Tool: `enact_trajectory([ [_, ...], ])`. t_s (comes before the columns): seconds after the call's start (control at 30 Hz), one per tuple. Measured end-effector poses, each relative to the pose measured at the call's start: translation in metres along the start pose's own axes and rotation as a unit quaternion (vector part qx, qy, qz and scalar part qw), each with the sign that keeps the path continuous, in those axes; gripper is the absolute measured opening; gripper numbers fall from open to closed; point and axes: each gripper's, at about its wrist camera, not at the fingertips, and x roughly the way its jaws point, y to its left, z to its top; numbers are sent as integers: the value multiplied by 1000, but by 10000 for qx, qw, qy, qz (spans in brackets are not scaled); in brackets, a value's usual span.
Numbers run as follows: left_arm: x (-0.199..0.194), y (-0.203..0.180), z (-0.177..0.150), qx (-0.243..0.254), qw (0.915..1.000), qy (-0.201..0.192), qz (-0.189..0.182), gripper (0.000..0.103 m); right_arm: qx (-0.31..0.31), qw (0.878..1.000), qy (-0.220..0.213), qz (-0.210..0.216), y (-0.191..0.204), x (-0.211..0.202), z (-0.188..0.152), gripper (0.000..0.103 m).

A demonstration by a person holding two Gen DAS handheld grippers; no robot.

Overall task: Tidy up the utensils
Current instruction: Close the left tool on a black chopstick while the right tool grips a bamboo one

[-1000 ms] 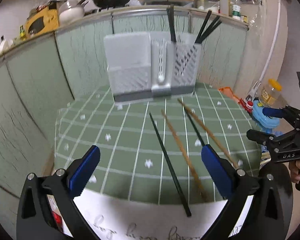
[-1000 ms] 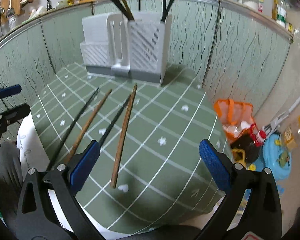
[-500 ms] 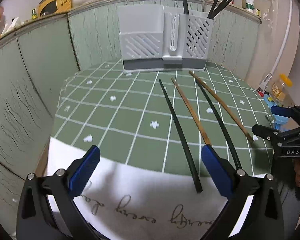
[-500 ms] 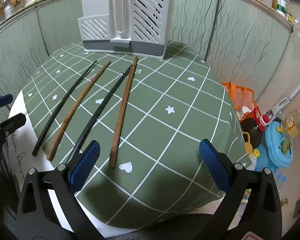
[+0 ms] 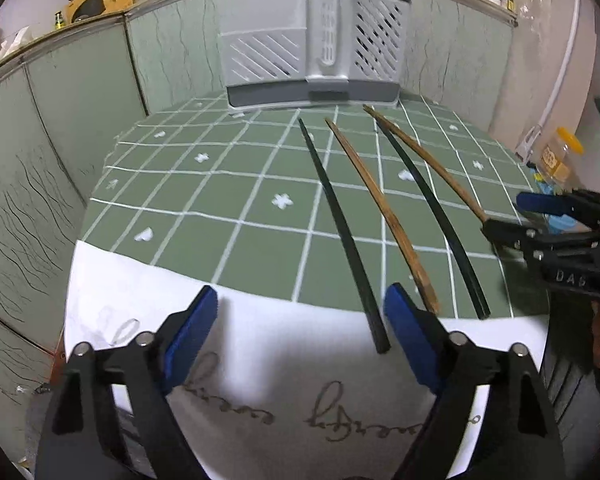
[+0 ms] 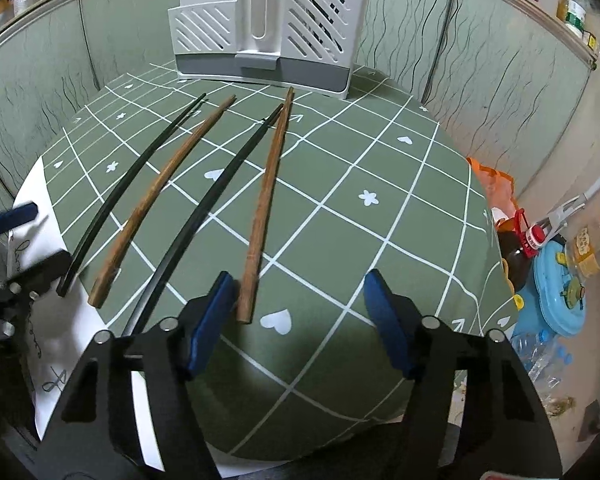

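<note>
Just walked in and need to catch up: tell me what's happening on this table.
A person holds a gripper in each hand over four loose chopsticks on the green checked tablecloth. The right gripper is closing near the rightmost brown chopstick; the left gripper is closing beside the leftmost black chopstick. Neither grips anything yet. The white utensil holder behind already holds black chopsticks.

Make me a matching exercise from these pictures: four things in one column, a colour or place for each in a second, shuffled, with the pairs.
Things:
1. utensil holder
2. outermost left chopstick
3. outermost right chopstick
4. tablecloth

Descriptions:
A. brown wood
B. green with white grid
C. black
D. grey-white, at the table's far edge

Pairs: 1-D, 2-C, 3-A, 4-B
</note>
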Motion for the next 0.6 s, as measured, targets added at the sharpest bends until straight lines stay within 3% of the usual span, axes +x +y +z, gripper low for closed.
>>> enact_trajectory([
  [0.17,2,-10,-4,78,9999,7,84,71,76,9998,-49,189,3,-2,-4,38],
  [0.3,-1,-11,-5,49,9997,-45,234,58,147,9995,-92,273,7,-4,-6,24],
  [0.53,-5,-15,-9,17,9983,-97,566,37,386,9988,-97,278,9,-5,-10,8],
  [0.6,-6,-13,-9,-18,9976,-95,692,25,473,9985,-94,255,8,-6,-11,6],
])
